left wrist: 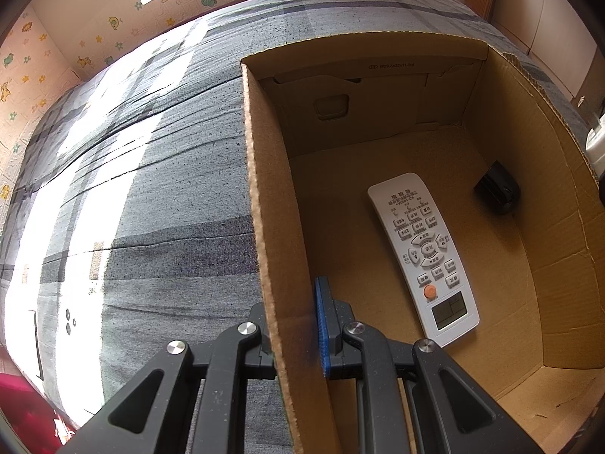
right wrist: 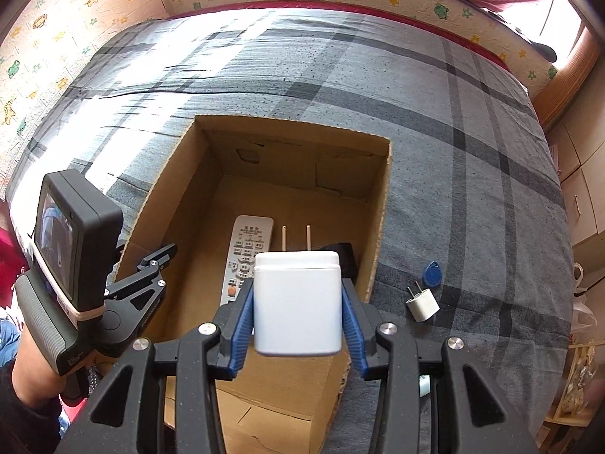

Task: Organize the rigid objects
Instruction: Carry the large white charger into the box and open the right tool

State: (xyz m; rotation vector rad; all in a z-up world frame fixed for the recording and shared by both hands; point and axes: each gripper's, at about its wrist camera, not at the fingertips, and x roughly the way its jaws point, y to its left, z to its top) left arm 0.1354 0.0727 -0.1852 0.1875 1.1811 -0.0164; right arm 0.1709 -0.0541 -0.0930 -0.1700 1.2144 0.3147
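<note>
An open cardboard box stands on a bed with a grey plaid cover. Inside lie a white remote control, which also shows in the right wrist view, and a small black object. My right gripper is shut on a white plug adapter, prongs pointing forward, held above the box's near end. My left gripper straddles the box's left wall, one finger inside and one outside, pinching it. It also shows in the right wrist view.
A small white plug and a blue key fob lie on the bed cover right of the box. Patterned wall panels border the bed at the back and left. Cabinets stand to the right.
</note>
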